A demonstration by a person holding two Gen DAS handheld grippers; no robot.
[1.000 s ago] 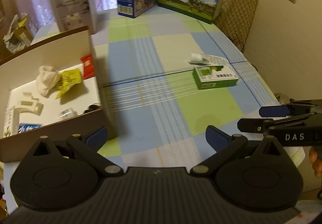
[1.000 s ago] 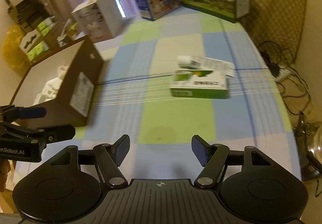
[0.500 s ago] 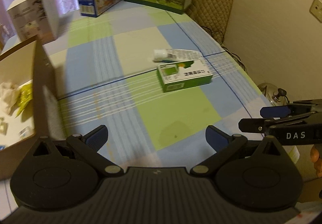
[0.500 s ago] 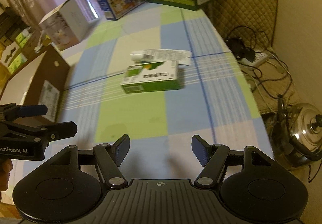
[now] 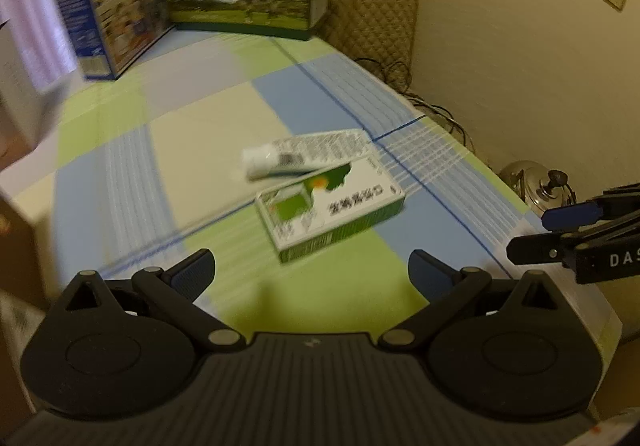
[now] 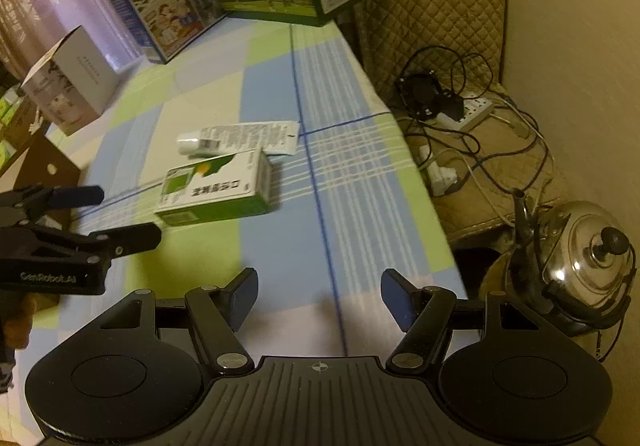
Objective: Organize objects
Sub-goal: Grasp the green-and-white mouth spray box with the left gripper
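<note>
Cardboard box gone from left view; green carton (image 5: 332, 211) nearer, blurred.

Left wrist view is pretty smeared: the box (image 5: 330, 211) and tube (image 5: 298, 155) print can't be read. The right claw (image 5: 560, 230) runs off the right edge, and the carton (image 5: 24, 101) is cut off at left.

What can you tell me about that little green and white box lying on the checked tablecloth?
The green and white box is a small flat carton, seemingly cardboard, closed, lying on its broad face on the checked tablecloth. Its top carries dark printed characters and a green leaf-like patch; its sides are green. A white tube lies against its far edge. No gripper touches it.
</note>
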